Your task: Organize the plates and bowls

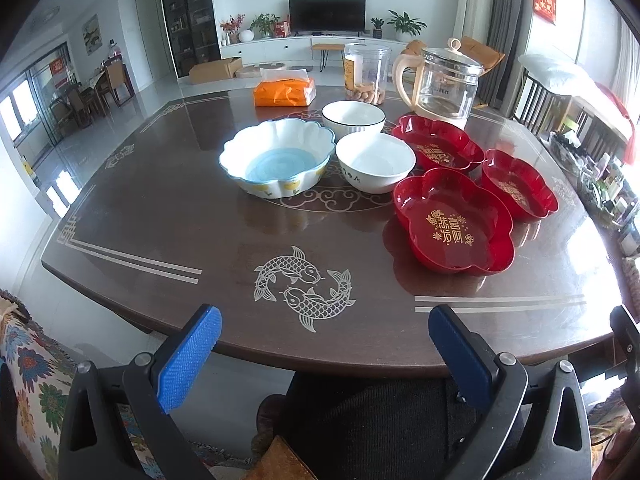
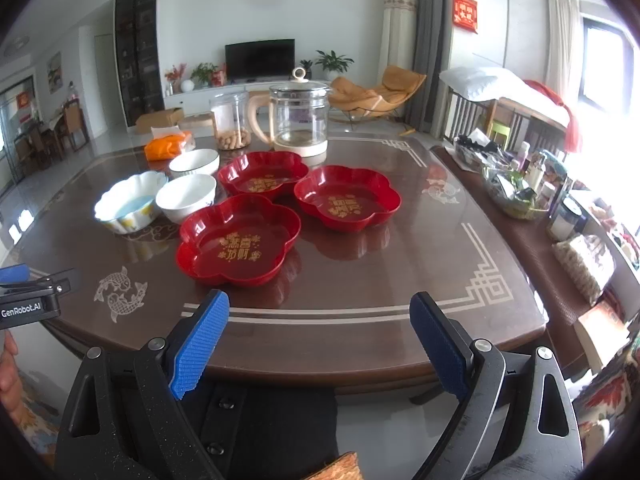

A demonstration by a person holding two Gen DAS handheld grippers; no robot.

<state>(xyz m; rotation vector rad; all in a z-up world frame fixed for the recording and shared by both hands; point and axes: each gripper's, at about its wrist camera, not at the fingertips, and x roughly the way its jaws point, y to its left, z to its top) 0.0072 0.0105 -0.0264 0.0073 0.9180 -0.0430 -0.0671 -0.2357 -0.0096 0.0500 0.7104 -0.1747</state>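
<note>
Three red flower-shaped plates lie on the dark table: the near one (image 1: 452, 224) (image 2: 240, 240), one to the right (image 1: 518, 184) (image 2: 347, 198) and one at the back (image 1: 438, 142) (image 2: 264, 174). Left of them stand a scalloped bowl with a blue inside (image 1: 277, 158) (image 2: 130, 202), a plain white bowl (image 1: 375, 162) (image 2: 186, 198) and a dark-rimmed white bowl (image 1: 353, 117) (image 2: 194, 162). My left gripper (image 1: 325, 324) hangs open at the table's near edge, empty. My right gripper (image 2: 319, 316) is also open and empty, short of the near red plate.
At the table's far side stand a glass kettle (image 1: 446, 84) (image 2: 298, 120), a clear jar of snacks (image 1: 366, 74) (image 2: 231, 122) and an orange tissue pack (image 1: 285, 92) (image 2: 168, 146). A cluttered side shelf (image 2: 520, 184) runs along the right. A person's hand (image 2: 10, 376) shows at left.
</note>
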